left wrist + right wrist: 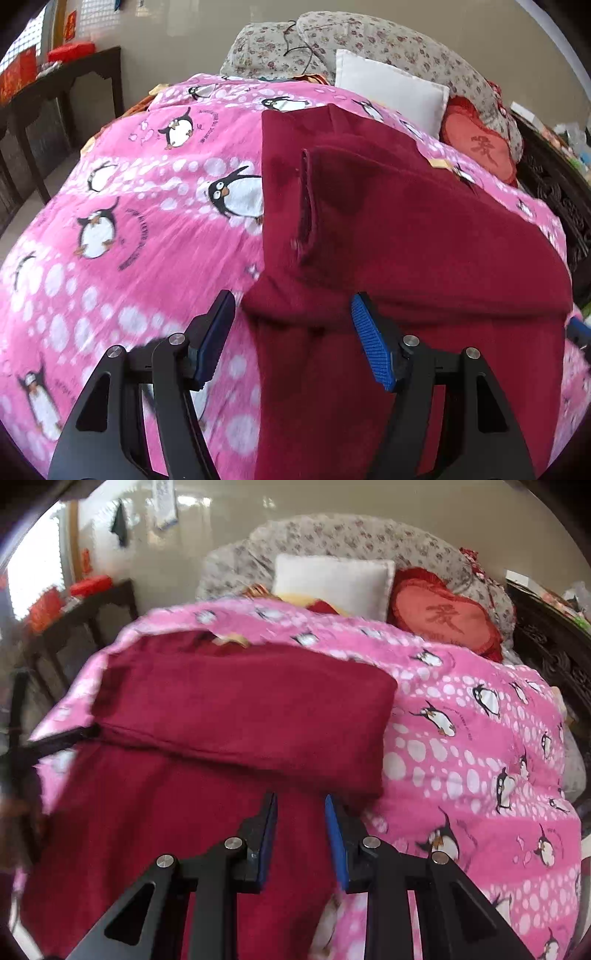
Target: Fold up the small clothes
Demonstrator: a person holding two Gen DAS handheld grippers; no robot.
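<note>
A dark red garment (406, 240) lies on the pink penguin quilt (129, 240), its far half folded back toward me over the near half, with a folded edge across it. My left gripper (293, 306) is open and empty, jaws wide apart just above the garment's near left corner. In the right wrist view the garment (221, 720) fills the left and middle. My right gripper (301, 801) is open with a narrower gap, empty, above the folded layer's near right corner. The left gripper's dark arm (62, 738) shows at the garment's left edge.
A white pillow (332, 583), a red heart cushion (443, 613) and a floral duvet (332, 535) lie at the head of the bed. A dark wooden table (62, 85) with red boxes stands at the left. A carved dark bed frame (554, 192) runs along the right.
</note>
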